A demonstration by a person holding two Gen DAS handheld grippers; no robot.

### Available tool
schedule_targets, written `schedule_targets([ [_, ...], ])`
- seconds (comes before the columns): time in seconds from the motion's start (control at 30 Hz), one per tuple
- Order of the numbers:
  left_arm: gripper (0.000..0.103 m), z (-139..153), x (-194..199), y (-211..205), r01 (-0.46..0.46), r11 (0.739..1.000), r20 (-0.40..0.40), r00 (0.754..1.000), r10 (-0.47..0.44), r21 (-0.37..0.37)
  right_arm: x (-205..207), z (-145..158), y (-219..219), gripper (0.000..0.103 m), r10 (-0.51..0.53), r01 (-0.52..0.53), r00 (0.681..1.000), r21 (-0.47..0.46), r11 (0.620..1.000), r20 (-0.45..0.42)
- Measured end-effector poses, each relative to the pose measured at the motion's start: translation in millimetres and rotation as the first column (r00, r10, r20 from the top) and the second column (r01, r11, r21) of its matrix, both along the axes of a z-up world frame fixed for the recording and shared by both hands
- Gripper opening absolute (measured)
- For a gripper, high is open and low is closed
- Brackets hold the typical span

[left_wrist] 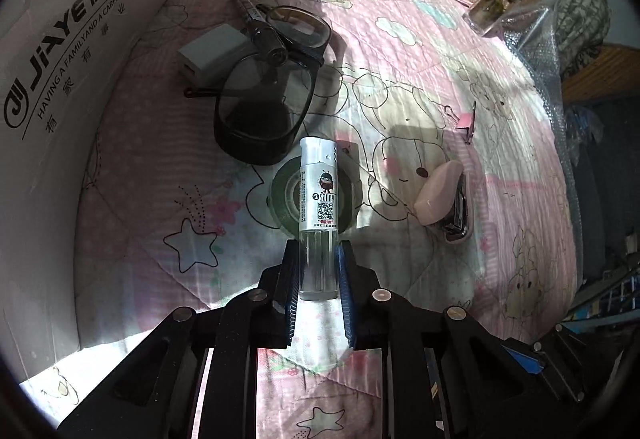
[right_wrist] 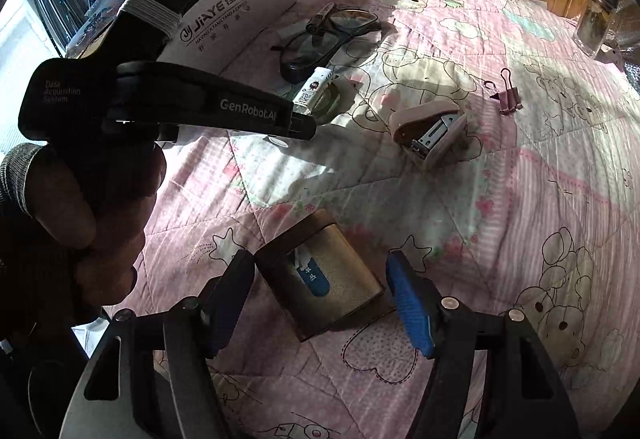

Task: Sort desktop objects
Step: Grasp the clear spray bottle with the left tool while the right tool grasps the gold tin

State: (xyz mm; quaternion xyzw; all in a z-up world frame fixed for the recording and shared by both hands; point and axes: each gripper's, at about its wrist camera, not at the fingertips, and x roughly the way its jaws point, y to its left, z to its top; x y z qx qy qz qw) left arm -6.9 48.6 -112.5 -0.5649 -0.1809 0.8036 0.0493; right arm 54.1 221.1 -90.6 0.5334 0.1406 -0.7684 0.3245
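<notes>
Lighter (left_wrist: pixel 318 207): I see it clamped between my left gripper's (left_wrist: pixel 318 271) narrowed fingers, held above the green tape roll (left_wrist: pixel 284 199) on the pink quilt (left_wrist: pixel 440 79). My right gripper (right_wrist: pixel 320 291) stands wide, straddling a gold tin (right_wrist: pixel 320 275).

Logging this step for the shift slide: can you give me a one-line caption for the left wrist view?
Left gripper holds a clear lighter above a green tape roll on the pink quilt.

Ahead of the left gripper (left_wrist: pixel 318 271) and its lighter (left_wrist: pixel 318 199), glasses (left_wrist: pixel 264 95) and tape roll (left_wrist: pixel 312 199) crowd the way, with the box (left_wrist: pixel 68 79) walling the left. Bare quilt (right_wrist: pixel 460 199) lies open between stapler (right_wrist: pixel 430 131) and gold tin (right_wrist: pixel 320 275).
</notes>
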Motion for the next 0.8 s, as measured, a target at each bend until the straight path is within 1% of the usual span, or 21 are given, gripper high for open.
schedule_targets([
  [0.17, 0.018, 12.2, 11.9, -8.1, -0.004, 1.000, -0.033, 0.999, 0.004, 0.013, 1.5, 1.6, -2.8, 0.064, 0.005, -0.005, 1.000, 0.011, 1.000, -0.022],
  [0.27, 0.018, 22.8, 20.3, -11.9, -0.010, 1.000, -0.052, 0.999, 0.011, 0.029, 0.5, 6.2, -0.7, 0.058, -0.008, 0.008, 1.000, -0.015, 1.000, -0.021],
  [0.3, 0.018, 26.2, 23.2, -13.3, -0.011, 0.999, -0.057, 0.998, 0.013, 0.033, -0.2, 8.4, 0.8, 0.054, -0.015, 0.014, 1.000, -0.031, 0.999, -0.016],
  [0.33, 0.018, 29.3, 26.2, -14.3, -0.013, 0.999, -0.061, 0.998, 0.015, 0.036, -0.3, 11.8, 2.2, 0.048, -0.021, 0.021, 1.000, -0.055, 0.998, -0.009],
  [0.4, 0.018, 34.9, 31.4, -16.1, -0.011, 0.999, -0.065, 0.998, 0.014, 0.046, -1.0, 17.2, 4.1, 0.029, -0.038, 0.037, 0.999, -0.076, 0.996, -0.012],
  [0.43, 0.018, 37.3, 33.5, -16.7, -0.012, 0.999, -0.068, 0.998, 0.015, 0.048, -1.5, 16.5, 4.1, 0.026, -0.043, 0.042, 0.999, -0.069, 0.997, -0.013],
  [0.47, 0.018, 39.5, 35.5, -17.2, -0.012, 0.999, -0.072, 0.997, 0.016, 0.050, -2.2, 15.6, 4.6, 0.026, -0.046, 0.045, 0.999, -0.069, 0.997, -0.010],
  [0.53, 0.018, 44.8, 39.8, -16.5, -0.009, 0.999, -0.081, 0.997, 0.013, 0.044, -4.0, 14.4, 5.4, 0.033, -0.065, 0.064, 0.998, -0.075, 0.995, -0.001],
  [0.57, 0.018, 47.9, 41.6, -16.1, -0.007, 0.999, -0.089, 0.996, 0.011, 0.037, -4.4, 12.3, 4.6, 0.039, -0.073, 0.073, 0.997, -0.064, 0.995, 0.002],
  [0.6, 0.018, 51.1, 44.6, -16.3, -0.003, 0.999, -0.098, 0.995, 0.006, 0.032, -3.7, 10.0, 3.3, 0.057, -0.072, 0.072, 0.997, -0.050, 0.996, 0.008],
  [0.63, 0.018, 54.9, 46.1, -15.9, 0.001, 1.000, -0.107, 0.994, 0.002, 0.030, -2.0, 9.9, 2.5, 0.069, -0.067, 0.067, 0.998, -0.047, 0.997, 0.005],
  [0.73, 0.018, 64.5, 50.3, -16.8, 0.012, 1.000, -0.131, 0.991, -0.008, 0.027, 5.6, 14.4, -1.3, 0.072, -0.046, 0.045, 0.999, -0.034, 0.998, -0.021],
  [0.8, 0.018, 66.7, 51.6, -17.6, 0.014, 0.999, -0.135, 0.991, -0.009, 0.034, 8.0, 10.8, -5.5, 0.072, -0.045, 0.045, 0.998, 0.008, 0.999, -0.041],
])
